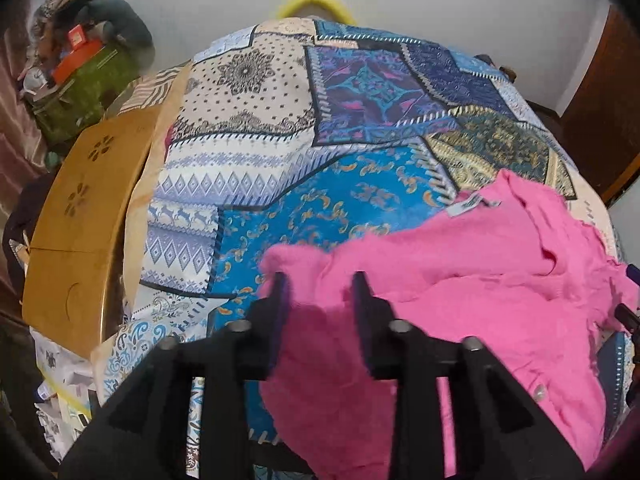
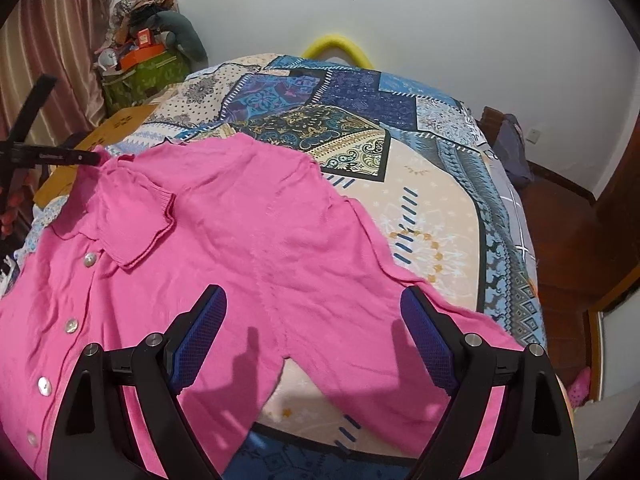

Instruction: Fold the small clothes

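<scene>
Between the left gripper (image 1: 320, 280) fingers (image 1: 366, 300) lay pink cloth: a fold of the pink shirt (image 1: 460, 280) sat in the narrow gap. Jaws partly spread; pads didn't look pressed on the fabric, though blur there left it short of certain. Shirt rumpled in this view, bunched to the right of the fingers, white neck label (image 1: 472, 204) showing near its upper edge.

Right gripper (image 2: 314, 312) fingers (image 2: 208, 320) stood wide apart over the shirt (image 2: 248, 220), blue pads facing each other, nothing gripped. Finger shadows fell on the cloth just below. Whether tips touched the fabric, cd not tell.

Shirt lay spread front-up on the bed, collar (image 2: 136, 216) toward upper left in the right wrist view, row of pale buttons (image 2: 74, 324) running down the left side. One sleeve stretched toward the right pad. A gap in the pink near the bottom centre showed bedspread through it.

Patchwork bedspread (image 2: 440, 208) under all: blue, cream, paisley panels. Yellow curved piece (image 2: 336, 46) at far edge of bed by white wall. Green box (image 2: 144, 76) w/ clutter piled on top stood far left, beside a pinkish curtain (image 2: 52, 40). Tan board (image 1: 80, 216) w/ flower cut-outs lay along the bed's left side.
</scene>
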The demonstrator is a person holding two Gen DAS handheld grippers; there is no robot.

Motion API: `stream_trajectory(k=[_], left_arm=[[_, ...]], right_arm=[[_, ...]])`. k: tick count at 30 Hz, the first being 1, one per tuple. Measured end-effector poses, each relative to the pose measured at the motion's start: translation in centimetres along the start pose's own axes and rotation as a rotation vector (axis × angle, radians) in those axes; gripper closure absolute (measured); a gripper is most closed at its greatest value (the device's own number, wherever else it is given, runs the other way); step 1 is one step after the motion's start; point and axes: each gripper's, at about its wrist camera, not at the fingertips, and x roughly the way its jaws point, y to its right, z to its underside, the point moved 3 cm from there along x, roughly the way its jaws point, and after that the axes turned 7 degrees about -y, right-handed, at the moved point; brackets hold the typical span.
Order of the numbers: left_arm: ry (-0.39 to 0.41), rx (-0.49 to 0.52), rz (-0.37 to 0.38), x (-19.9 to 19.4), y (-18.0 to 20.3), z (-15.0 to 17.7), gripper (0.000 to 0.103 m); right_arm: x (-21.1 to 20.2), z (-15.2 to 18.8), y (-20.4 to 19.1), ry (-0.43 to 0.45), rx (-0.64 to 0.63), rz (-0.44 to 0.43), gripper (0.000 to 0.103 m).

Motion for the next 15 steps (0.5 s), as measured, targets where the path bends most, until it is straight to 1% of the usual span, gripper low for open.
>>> stream_trajectory(k=[2,3,6,8,11,12,13,14,15], left_arm=[[0.010,-0.007,0.012,0.0,0.1,-0.7,0.066],[0.008,-0.015,0.014,0.2,-0.1,-1.2,0.063],[-0.022,-0.056,0.007,1.8,-0.9,-2.3,0.061],[-0.063,-0.082,0.027,3.7,-1.5,-2.8,0.061],[-0.129,-0.109,0.087,6.2,-1.7,-2.6,0.061],[-0.151,-0.108,0.116,7.0,-1.5,-2.3,0.060],[-0.149,-0.104,0.121,7.4,-1.3,-2.1,0.061],[-0.134,-0.096,0.115,7.4,-1.1,-2.0,0.062],[-0.119,-0.081,0.119,7.2,-0.7,-1.9,0.074]], right_arm=[[0.3,-0.5,0.2,-0.003,0.001,-0.003,0.017],[0.6,-1.1,0.2,-0.005,-0.003,-0.007,0.017],[1.4,-2.6,0.0,-0.009,-0.021,-0.019,0.017],[2.3,-4.0,-0.3,-0.011,-0.039,-0.028,0.017],[4.1,-6.2,-0.6,-0.018,-0.057,-0.033,0.017],[5.0,-7.1,-0.6,-0.022,-0.059,-0.041,0.020],[5.6,-7.7,-0.7,-0.026,-0.057,-0.040,0.025],[6.3,-8.2,-0.6,-0.035,-0.053,-0.041,0.027],[7.1,-8.7,-0.6,-0.048,-0.047,-0.048,0.032]])
